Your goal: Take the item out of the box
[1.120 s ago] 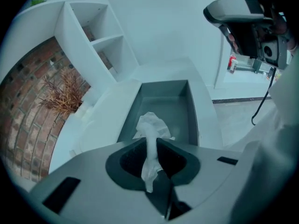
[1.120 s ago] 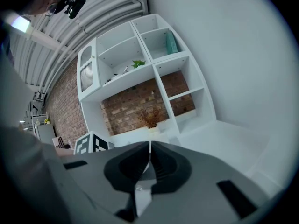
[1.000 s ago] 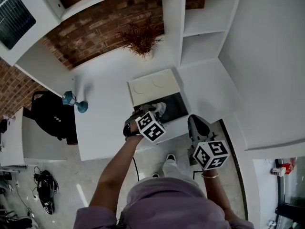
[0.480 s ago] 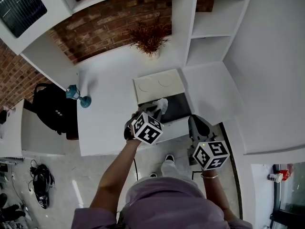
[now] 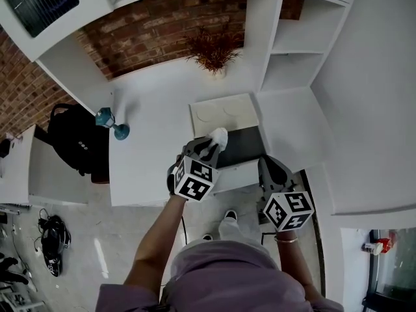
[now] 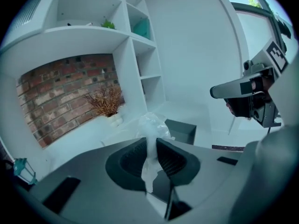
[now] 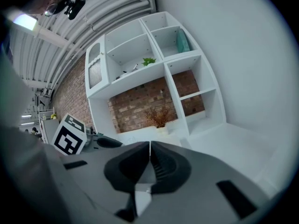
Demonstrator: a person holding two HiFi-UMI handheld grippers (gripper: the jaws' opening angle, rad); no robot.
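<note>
Plastic-wrapped item (image 5: 218,136), clenched in my left tool (image 5: 205,149), had lifted above the box (image 5: 242,147); removal looked nearly done, my right tool (image 5: 269,169) closed, empty

A white tabletop (image 5: 149,148) runs back to a red-brown brick wall (image 5: 156,25). Against that wall stands a dried reddish-brown plant in a small white pot (image 5: 214,52). Near the tabletop's left edge sits a small teal ornament (image 5: 112,123), and just off that edge a black backpack (image 5: 75,142). A white open shelf unit (image 5: 292,51) rises to the right of the plant; its upper compartments hold a small green plant (image 7: 148,61) and a teal item (image 7: 182,42). A black bundle (image 5: 51,239) lies on the pale floor
</note>
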